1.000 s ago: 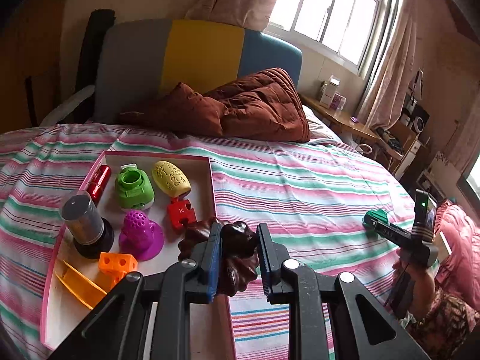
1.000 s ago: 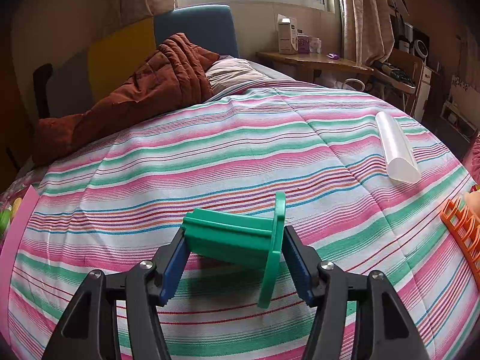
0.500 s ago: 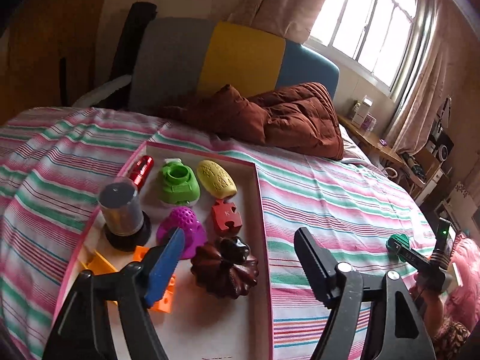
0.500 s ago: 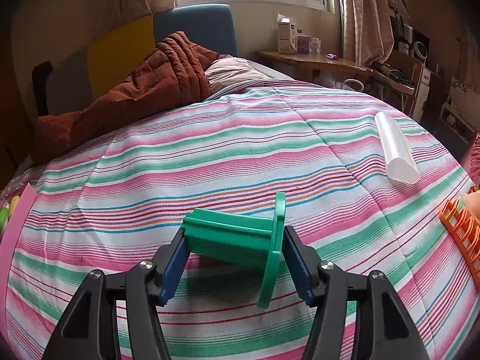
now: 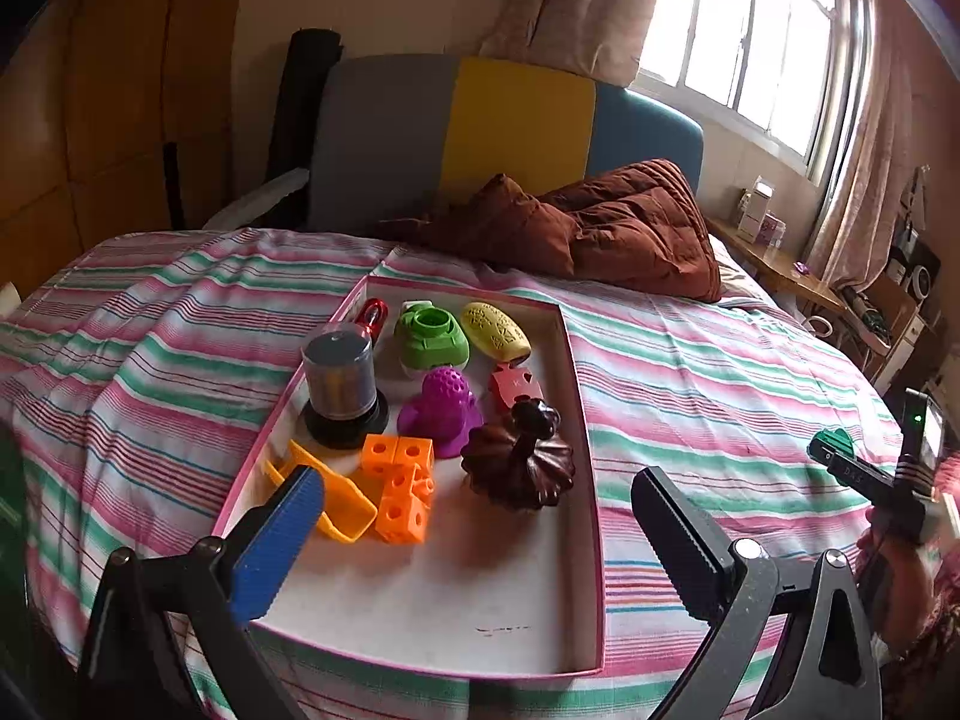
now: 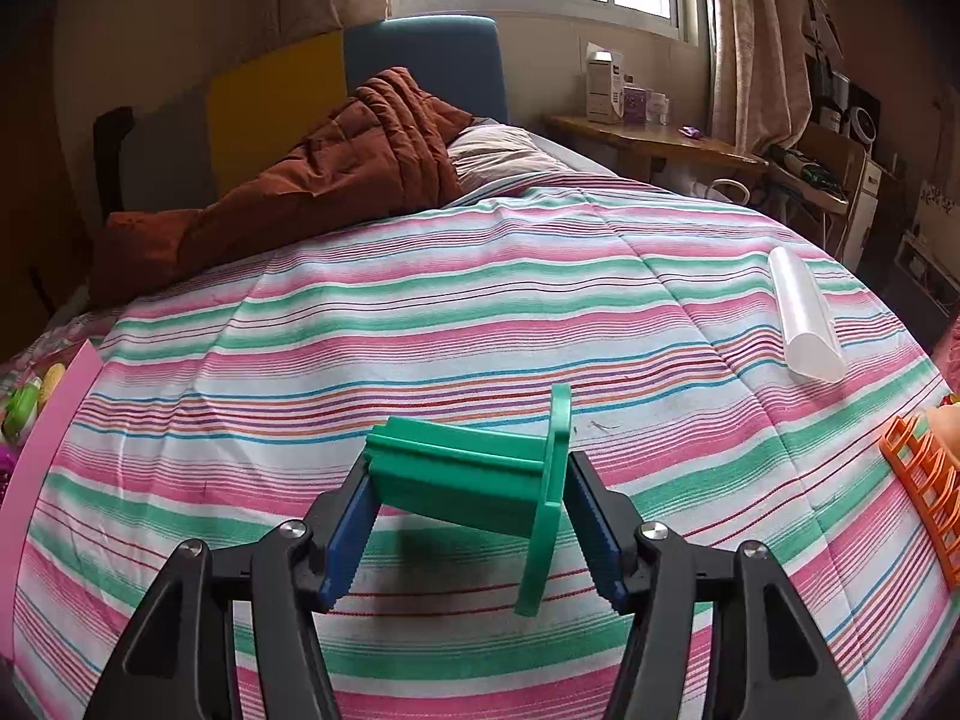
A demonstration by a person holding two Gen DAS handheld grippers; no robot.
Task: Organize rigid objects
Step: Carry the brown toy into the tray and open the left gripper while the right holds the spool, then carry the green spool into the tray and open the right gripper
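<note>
The left gripper is opening wide, nothing between its jaws; beyond it a glossy dark-brown pumpkin-shaped piece sits inside the pink-rimmed tray, near its right wall. The right gripper pinches a green flanged block over the striped bedspread.

Letter "K" embossed on the red plastic puzzle-piece block, lying in the pink-rimmed white tray

Pale characters on the black arm of the far gripper at the right edge of the left wrist view — roughly "DAS", too small to be sure

Printing on the white cardboard carton on the wooden shelf under the window: present, not legible

Purple box beside it: print blurred, unreadable
</note>
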